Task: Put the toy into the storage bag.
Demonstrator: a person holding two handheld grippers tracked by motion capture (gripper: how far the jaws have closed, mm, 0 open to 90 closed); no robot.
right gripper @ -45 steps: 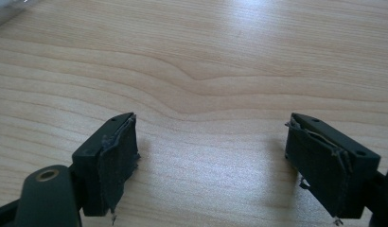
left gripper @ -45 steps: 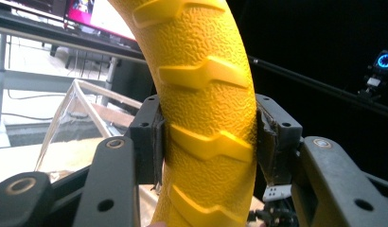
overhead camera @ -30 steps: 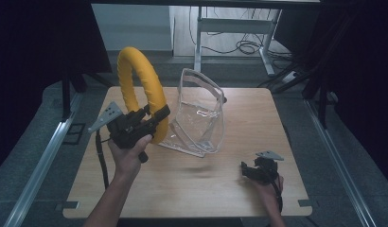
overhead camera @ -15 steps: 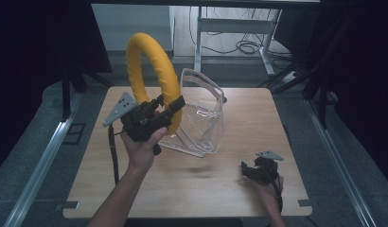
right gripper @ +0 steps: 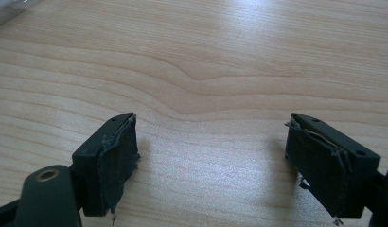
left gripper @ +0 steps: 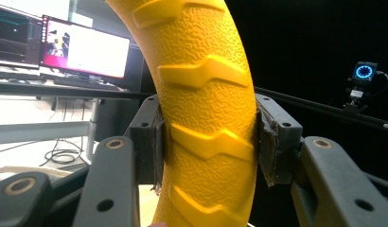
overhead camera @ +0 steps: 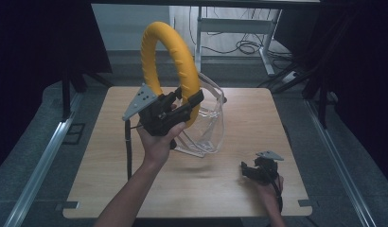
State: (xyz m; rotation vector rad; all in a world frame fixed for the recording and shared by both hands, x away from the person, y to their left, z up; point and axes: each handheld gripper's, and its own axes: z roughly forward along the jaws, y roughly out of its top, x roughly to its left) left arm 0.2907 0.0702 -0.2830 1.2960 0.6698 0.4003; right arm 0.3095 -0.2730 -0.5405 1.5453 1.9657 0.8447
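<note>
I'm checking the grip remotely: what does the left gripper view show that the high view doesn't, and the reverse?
Left gripper view alone: both pads pressed flat against the yellow ribbed rubber ring, and lit monitors behind it. High view alone: the clear plastic container on the wooden table, and the right gripper resting low near the table's near right corner. Both: the left gripper clamped on the ring, held upright.

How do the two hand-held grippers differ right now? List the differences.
The left hand-held gripper is shut on the yellow ring; the right hand-held gripper is open with nothing between its jaws. The left is raised above the wooden table; the right sits low near the table's front right. Both have black jaws.
</note>
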